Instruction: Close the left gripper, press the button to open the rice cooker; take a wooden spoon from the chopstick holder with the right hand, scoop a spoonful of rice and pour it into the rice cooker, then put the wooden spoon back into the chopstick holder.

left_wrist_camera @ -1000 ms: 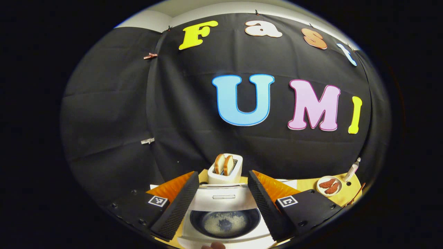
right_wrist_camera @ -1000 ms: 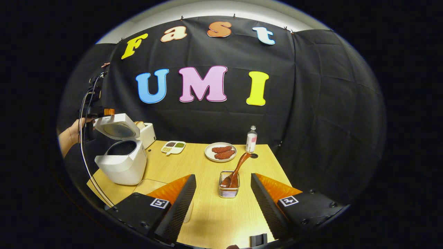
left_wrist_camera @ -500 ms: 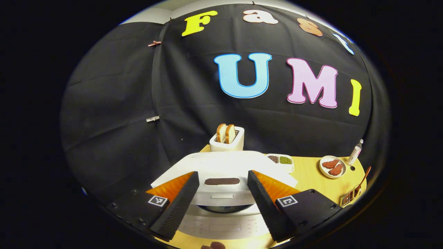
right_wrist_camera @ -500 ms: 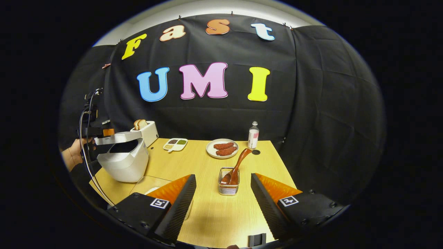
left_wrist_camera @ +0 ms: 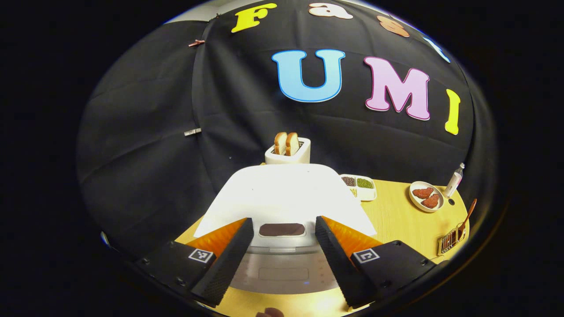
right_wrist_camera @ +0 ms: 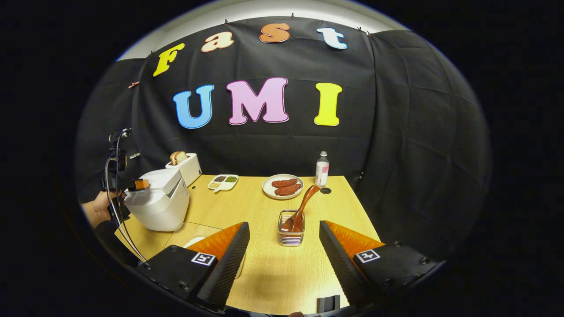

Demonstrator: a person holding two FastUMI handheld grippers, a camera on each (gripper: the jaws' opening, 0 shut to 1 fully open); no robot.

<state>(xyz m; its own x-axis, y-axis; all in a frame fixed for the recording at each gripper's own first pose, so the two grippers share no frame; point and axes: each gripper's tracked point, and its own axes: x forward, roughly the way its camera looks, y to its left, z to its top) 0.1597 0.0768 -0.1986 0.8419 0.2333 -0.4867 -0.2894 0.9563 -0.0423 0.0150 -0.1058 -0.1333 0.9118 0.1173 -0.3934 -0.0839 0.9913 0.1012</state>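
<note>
The white rice cooker [left_wrist_camera: 282,193] stands right before my left gripper [left_wrist_camera: 283,221], its lid down and a dark panel [left_wrist_camera: 282,229] at the lid's front edge between my fingers. The left gripper is open and holds nothing. In the right gripper view the same rice cooker [right_wrist_camera: 156,200] sits at the table's left edge, with a hand [right_wrist_camera: 99,210] holding the left gripper beside it. A wooden spoon [right_wrist_camera: 305,204] leans in the wire chopstick holder [right_wrist_camera: 291,237], just ahead of my right gripper [right_wrist_camera: 284,224], which is open and apart from it.
A toaster [right_wrist_camera: 186,166] with bread stands behind the cooker. A divided dish [right_wrist_camera: 222,181], a plate of sausages [right_wrist_camera: 282,186] and a small bottle [right_wrist_camera: 322,169] line the back of the wooden table [right_wrist_camera: 273,273]. A clear shallow dish [right_wrist_camera: 187,232] lies partly behind my right gripper's left finger.
The rice cooker's lid has come down from wide open to closed. The left gripper sank with it. The right gripper has hardly moved.
</note>
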